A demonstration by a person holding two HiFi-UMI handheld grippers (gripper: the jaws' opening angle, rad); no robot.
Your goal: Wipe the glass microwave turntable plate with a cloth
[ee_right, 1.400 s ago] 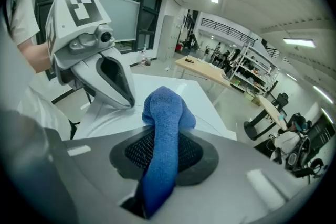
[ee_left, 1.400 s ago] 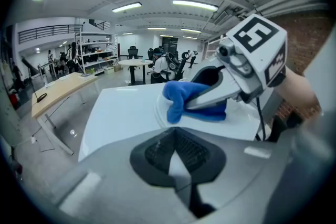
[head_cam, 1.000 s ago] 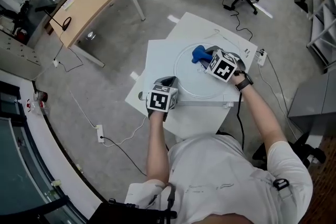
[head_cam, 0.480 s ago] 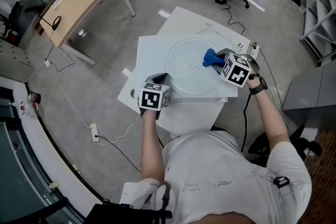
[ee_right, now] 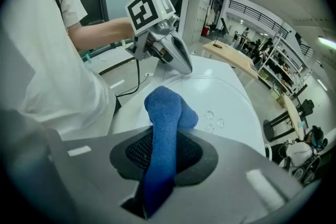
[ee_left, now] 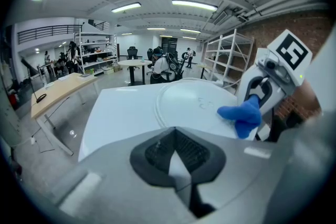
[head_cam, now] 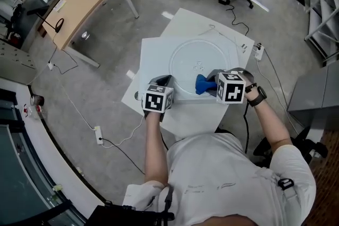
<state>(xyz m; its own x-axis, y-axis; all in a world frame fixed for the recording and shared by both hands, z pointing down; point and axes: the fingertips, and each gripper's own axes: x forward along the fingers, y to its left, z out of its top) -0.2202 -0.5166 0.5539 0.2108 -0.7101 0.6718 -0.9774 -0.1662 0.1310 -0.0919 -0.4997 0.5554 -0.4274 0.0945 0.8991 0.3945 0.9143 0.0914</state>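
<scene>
Wiping looks under way. The right hand-held gripper (ee_right: 164,157) is clamped on the blue cloth (ee_right: 167,110), whose end rests on the glass plate (head_cam: 185,61) just ahead of it. To its left, at the plate's rim, sits the left hand-held gripper (ee_left: 176,160) with its jaws drawn together. The next move is probably a sweep forward, steering clear of that gripper; nothing else on the worktop (head_cam: 153,55) obstructs.

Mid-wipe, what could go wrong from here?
The cloth sits at the glass plate's near rim; a stroke toward the person may run off the glass onto the table. The left gripper seems to pinch only the rim, so pressure from the right gripper may tilt or slide the plate.
</scene>
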